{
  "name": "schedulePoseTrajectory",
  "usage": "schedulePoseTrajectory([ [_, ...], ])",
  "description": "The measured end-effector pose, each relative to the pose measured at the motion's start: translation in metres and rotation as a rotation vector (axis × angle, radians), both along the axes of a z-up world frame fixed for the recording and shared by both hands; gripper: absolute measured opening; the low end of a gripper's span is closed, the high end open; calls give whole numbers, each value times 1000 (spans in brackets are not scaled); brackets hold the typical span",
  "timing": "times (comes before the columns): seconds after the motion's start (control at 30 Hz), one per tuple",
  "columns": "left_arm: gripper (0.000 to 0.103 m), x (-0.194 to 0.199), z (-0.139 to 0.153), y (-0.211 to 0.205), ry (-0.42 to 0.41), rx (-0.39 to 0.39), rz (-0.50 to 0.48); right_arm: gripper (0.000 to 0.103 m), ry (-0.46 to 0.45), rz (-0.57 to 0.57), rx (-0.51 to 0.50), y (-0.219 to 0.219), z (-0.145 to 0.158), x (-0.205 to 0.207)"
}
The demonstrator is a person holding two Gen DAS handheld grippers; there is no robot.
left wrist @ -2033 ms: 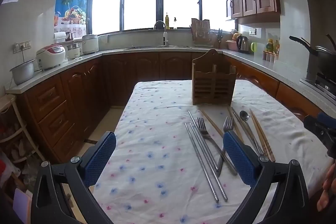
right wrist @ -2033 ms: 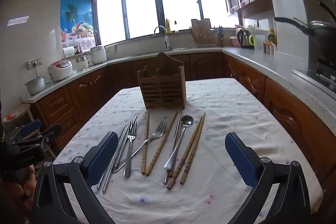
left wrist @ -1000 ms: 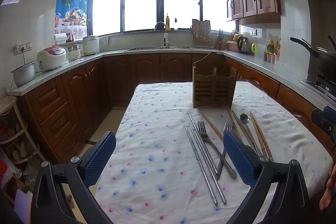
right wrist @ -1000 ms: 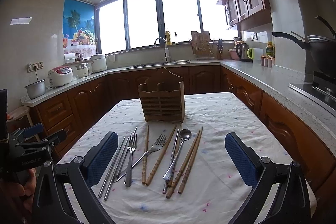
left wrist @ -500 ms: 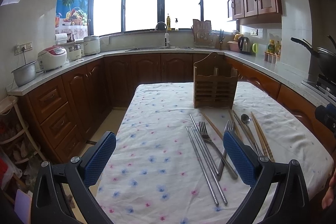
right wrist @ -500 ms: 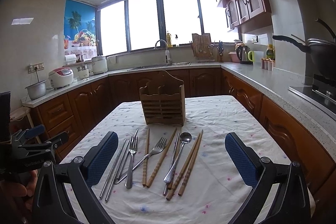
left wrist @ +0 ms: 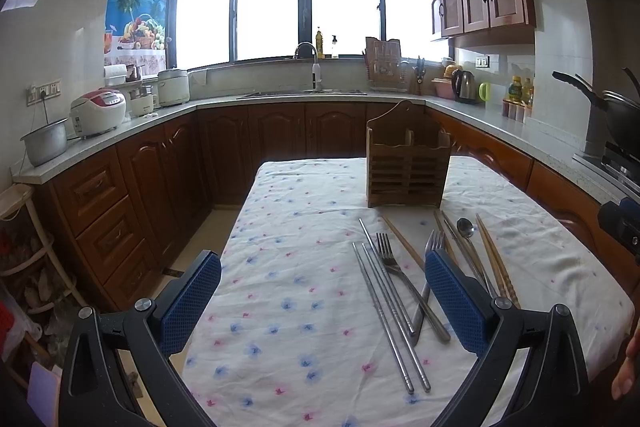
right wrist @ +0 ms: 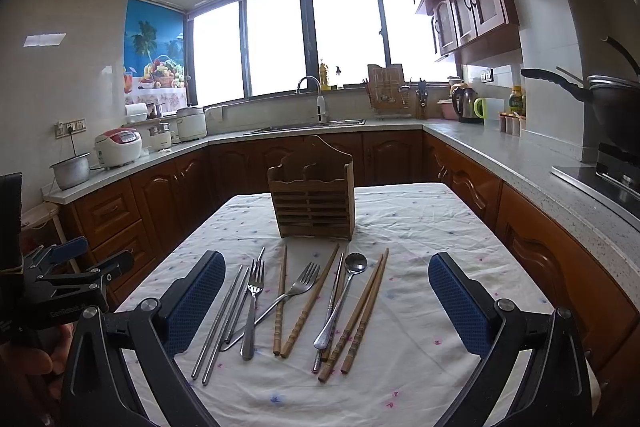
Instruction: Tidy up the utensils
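A slatted wooden utensil holder (right wrist: pixel 312 199) stands upright mid-table, also visible in the left wrist view (left wrist: pixel 408 167). In front of it, on the cloth, lie metal chopsticks (right wrist: pixel 224 319), two forks (right wrist: pixel 252 303), wooden chopsticks (right wrist: pixel 280 299), a spoon (right wrist: pixel 348 291) and another wooden pair (right wrist: pixel 360 311). My right gripper (right wrist: pixel 328 301) hovers open above the near ends of the utensils and holds nothing. My left gripper (left wrist: pixel 324 303) is open and empty, over the cloth to the left of the metal chopsticks (left wrist: pixel 384 311).
The table has a white flowered cloth (left wrist: pixel 288 227). Brown cabinets and a grey counter (right wrist: pixel 500 155) wrap around the room, with rice cookers (left wrist: pixel 98 111) at left and a pan (right wrist: pixel 608 99) at right. A hand holds the left gripper (right wrist: pixel 68 275) by the table's left edge.
The right wrist view has tilted upward a little, so the holder and utensils sit lower in it. The left gripper has barely drifted. Both grippers have stayed open.
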State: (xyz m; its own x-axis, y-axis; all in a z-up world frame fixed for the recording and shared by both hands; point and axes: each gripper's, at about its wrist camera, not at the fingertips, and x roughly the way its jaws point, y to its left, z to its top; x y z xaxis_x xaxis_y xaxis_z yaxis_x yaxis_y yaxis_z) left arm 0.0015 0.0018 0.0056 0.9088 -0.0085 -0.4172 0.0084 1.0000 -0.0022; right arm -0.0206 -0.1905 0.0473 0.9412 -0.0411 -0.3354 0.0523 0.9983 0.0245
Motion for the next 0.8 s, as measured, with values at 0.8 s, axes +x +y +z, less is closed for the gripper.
schedulePoseTrajectory([
  [0.8,102,48,1,11,139,-23,13,102,78,-8,54,-15,-4,26],
])
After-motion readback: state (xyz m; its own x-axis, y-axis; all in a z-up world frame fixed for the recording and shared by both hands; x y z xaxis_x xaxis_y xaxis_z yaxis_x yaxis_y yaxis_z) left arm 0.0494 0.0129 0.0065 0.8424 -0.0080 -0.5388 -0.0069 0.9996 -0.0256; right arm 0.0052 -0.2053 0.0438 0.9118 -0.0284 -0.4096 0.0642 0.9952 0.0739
